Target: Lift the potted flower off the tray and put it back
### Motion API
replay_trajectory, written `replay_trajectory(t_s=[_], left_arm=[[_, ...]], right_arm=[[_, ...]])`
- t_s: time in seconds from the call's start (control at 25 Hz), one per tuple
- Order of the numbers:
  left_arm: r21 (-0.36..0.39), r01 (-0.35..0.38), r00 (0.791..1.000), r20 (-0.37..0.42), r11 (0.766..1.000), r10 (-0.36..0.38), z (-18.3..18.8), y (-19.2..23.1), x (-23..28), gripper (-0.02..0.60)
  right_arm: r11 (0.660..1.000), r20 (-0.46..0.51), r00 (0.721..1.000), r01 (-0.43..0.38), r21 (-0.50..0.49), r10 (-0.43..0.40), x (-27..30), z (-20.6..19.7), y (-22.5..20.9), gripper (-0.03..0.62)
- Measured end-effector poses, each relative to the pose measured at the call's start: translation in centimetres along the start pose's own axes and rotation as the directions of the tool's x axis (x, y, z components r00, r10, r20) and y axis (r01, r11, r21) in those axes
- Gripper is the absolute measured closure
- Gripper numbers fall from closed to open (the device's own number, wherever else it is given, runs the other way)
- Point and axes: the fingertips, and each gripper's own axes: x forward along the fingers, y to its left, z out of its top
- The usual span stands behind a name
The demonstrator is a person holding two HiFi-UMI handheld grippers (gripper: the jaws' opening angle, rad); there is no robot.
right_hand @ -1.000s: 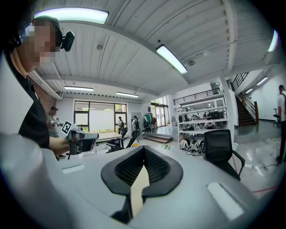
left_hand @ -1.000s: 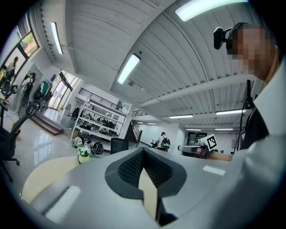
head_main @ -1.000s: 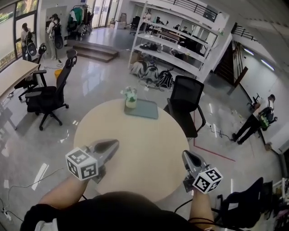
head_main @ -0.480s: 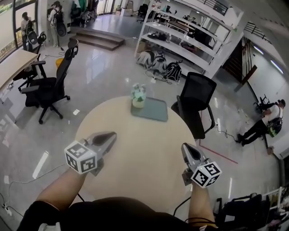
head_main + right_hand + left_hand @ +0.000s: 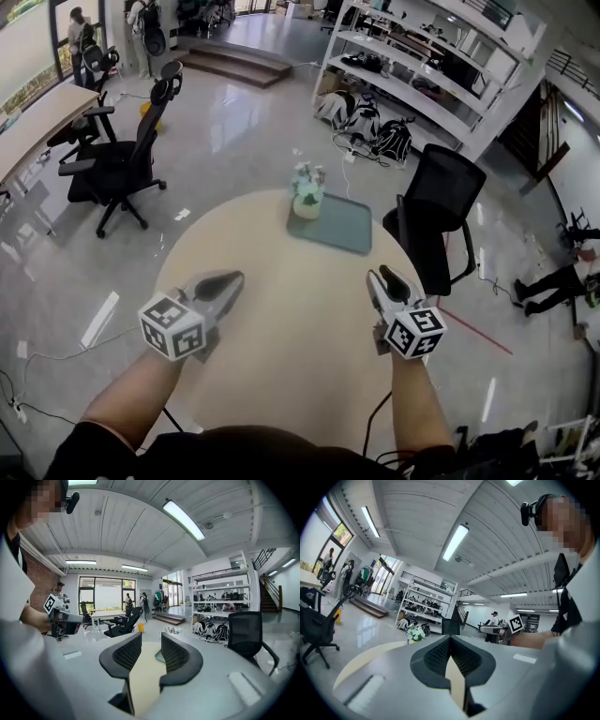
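Note:
The potted flower (image 5: 307, 195), white blooms in a pale pot, stands on the left end of the grey-green tray (image 5: 339, 227) at the far side of the round beige table (image 5: 281, 347). My left gripper (image 5: 230, 278) hovers over the table's near left with its jaws shut and empty; in the left gripper view the flower (image 5: 416, 633) shows far ahead, left of the left gripper (image 5: 450, 638). My right gripper (image 5: 380, 275) is over the near right part. Its jaws have just been opening, and the right gripper (image 5: 151, 638) stands slightly open with nothing between, the tray (image 5: 158, 657) far beyond.
A black office chair (image 5: 441, 202) stands just behind the table at the right. Another black chair (image 5: 122, 159) is on the floor to the left. White shelving (image 5: 422, 66) with bags below lines the back. People stand far off.
Both grippers have moved forward over the table toward the tray, the right one in from the table's edge. The right jaws have parted slightly.

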Motion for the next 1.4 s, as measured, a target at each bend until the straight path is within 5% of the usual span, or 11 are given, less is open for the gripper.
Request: replay_trajectory(t_s=[0.32, 0.6, 0.92, 1.4], left_arm=[[-0.007, 0.002, 0.999, -0.035, 1.0, -0.002, -2.3, 5.3, 4.2, 0.588], [0.017, 0.003, 0.997, -0.082, 1.0, -0.002, -5.0, 11.1, 7.5, 0.588], [-0.017, 0.004, 0.995, -0.096, 1.0, -0.005, -8.1, 15.9, 10.4, 0.588], [-0.084, -0.024, 0.995, -0.096, 0.996, 0.016, -11.2, 19.4, 11.2, 0.588]], right_arm=[[0.999, 0.011, 0.998, 0.054, 0.003, -0.054, 9.4, -1.3, -2.5, 0.354], [0.994, -0.048, 0.993, 0.113, 0.01, -0.112, 20.0, -5.8, -4.8, 0.179], [0.99, -0.122, 0.983, 0.139, 0.032, -0.134, 31.2, -10.7, -7.5, 0.073], [0.969, -0.217, 0.951, 0.238, 0.064, -0.219, 42.1, -15.8, -12.1, -0.001]])
